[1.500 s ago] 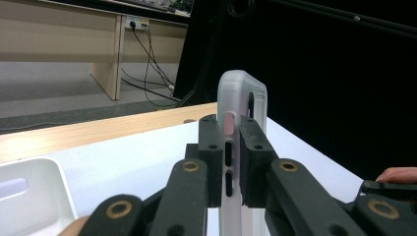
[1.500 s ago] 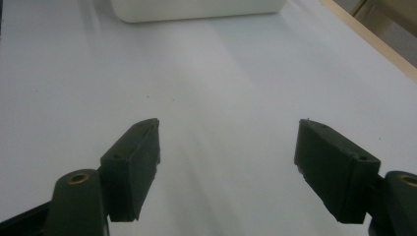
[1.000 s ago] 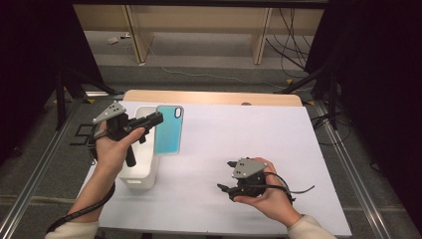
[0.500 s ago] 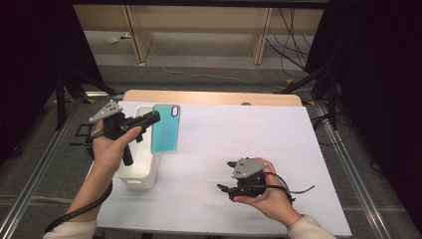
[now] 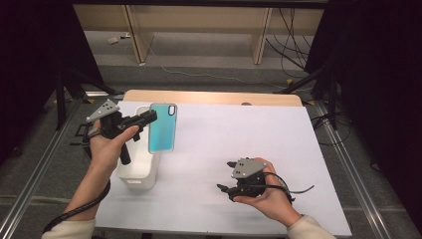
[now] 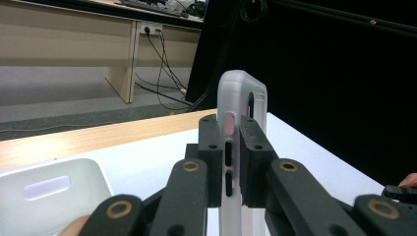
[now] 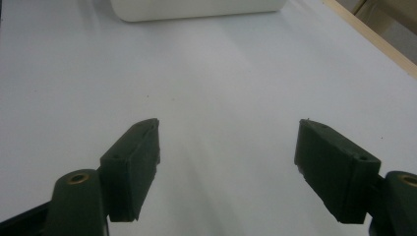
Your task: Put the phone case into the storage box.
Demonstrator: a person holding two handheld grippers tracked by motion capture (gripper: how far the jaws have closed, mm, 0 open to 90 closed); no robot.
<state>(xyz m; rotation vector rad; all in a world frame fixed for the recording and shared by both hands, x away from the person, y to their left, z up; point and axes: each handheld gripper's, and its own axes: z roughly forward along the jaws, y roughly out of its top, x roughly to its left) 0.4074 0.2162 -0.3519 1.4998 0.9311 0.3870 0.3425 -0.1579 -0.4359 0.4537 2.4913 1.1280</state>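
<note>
The left gripper (image 5: 149, 117) had its two black jaws squeezed tight on a thin teal phone case with a frosted clear rim (image 5: 162, 128). It held the phone case up in the air, above the far right corner of a white plastic bin with rounded corners (image 5: 141, 174). In the left gripper view the phone case (image 6: 241, 147) stood up tall between the jaws, pinched on its thin edge near the side button holes. The bin (image 6: 51, 189) sat low and to the left there.

From the high view, the long side of the phone case ran away from the person, toward the far edge of the white table top (image 5: 298, 149). The left gripper reached in from the left side of the phone case, so the case stuck out to the right of the jaws.

The right gripper (image 5: 226, 188) rested low near the front of the table, well apart from the phone case. Its jaws were wide open and held nothing, with bare white table between them in the right gripper view (image 7: 228, 162).

The left hand (image 5: 107, 147) was much nearer the bin, so I think putting the phone case down would be its job. The bin lay just below and to the left of the phone case.
</note>
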